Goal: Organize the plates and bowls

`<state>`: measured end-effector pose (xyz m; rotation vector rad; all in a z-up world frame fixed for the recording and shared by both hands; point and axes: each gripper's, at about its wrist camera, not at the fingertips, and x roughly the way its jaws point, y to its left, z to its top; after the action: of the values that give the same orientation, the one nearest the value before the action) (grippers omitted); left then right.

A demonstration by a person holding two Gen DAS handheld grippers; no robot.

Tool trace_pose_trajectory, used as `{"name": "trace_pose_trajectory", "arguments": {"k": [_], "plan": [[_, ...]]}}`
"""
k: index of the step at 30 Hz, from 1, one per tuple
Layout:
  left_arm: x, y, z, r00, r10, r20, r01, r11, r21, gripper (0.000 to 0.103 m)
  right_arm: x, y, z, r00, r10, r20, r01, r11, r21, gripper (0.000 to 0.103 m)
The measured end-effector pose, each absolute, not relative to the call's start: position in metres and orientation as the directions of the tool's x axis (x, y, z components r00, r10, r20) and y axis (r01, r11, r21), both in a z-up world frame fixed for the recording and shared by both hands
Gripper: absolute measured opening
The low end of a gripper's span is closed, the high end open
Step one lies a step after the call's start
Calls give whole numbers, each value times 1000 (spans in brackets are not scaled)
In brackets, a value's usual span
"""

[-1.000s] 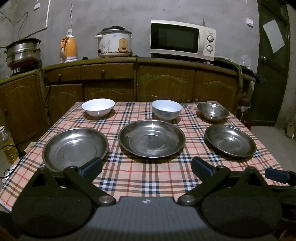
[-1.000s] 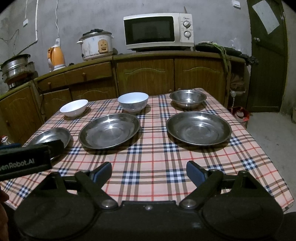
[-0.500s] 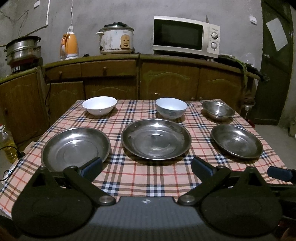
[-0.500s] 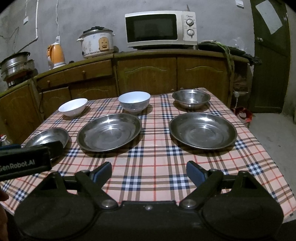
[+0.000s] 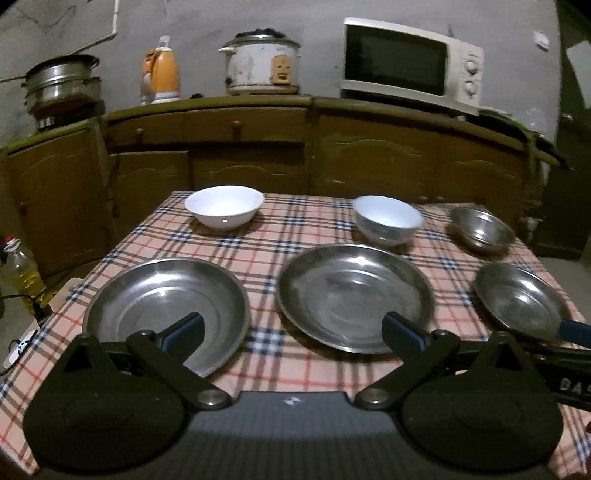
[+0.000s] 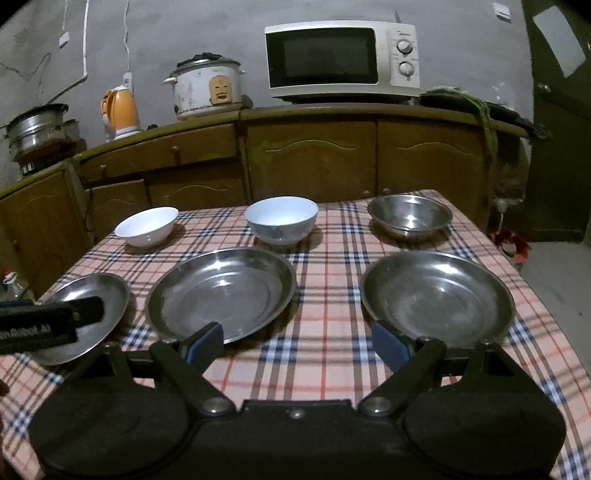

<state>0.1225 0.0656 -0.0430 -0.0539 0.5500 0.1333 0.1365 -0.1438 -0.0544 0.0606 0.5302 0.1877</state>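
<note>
A: On the checked tablecloth (image 6: pixel 325 354): three steel plates (image 6: pixel 221 291) in the near row, two white bowls (image 6: pixel 281 218) and one steel bowl (image 6: pixel 409 214) behind.

B: Tools?

A: Left gripper (image 5: pixel 291 334) spread wide, empty, over the left plate's rim. Right gripper (image 6: pixel 297 343) likewise gaping, between middle and right plates. Microwave (image 6: pixel 341 61) on the counter behind.

Sitting along the top of the wooden cabinets (image 6: pixel 314 155): a white microwave (image 6: pixel 341 61), a worn rice cooker (image 6: pixel 205 86), an orange kettle (image 6: pixel 120 109) and stacked steel pots (image 6: pixel 38 127) at the far left. Covering the table, a checked tablecloth (image 6: pixel 325 354). Standing on the floor by the table's left side, an oil bottle (image 5: pixel 22 271). Closing off the right side, a dark door (image 6: pixel 557 122). Running down the grey wall (image 6: pixel 147 33), white cables
</note>
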Motion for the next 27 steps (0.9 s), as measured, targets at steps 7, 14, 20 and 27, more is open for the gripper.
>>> {"name": "trace_pose_trajectory", "arguments": {"k": [7, 14, 20, 27], "plan": [[177, 79, -51, 828, 160, -538, -191, 982, -1, 103, 199, -139, -67, 823, 240, -515, -195, 971, 141, 103], [226, 84, -72, 789, 163, -592, -195, 981, 9, 98, 252, -127, -88, 783, 282, -554, -235, 959, 156, 102], [256, 90, -87, 746, 150, -649, -186, 983, 13, 82, 289, -122, -108, 740, 307, -598, -227, 951, 208, 92], [282, 94, -102, 695, 116, -709, -165, 986, -2, 36, 310, -116, -125, 691, 336, -640, -237, 942, 239, 52]]}}
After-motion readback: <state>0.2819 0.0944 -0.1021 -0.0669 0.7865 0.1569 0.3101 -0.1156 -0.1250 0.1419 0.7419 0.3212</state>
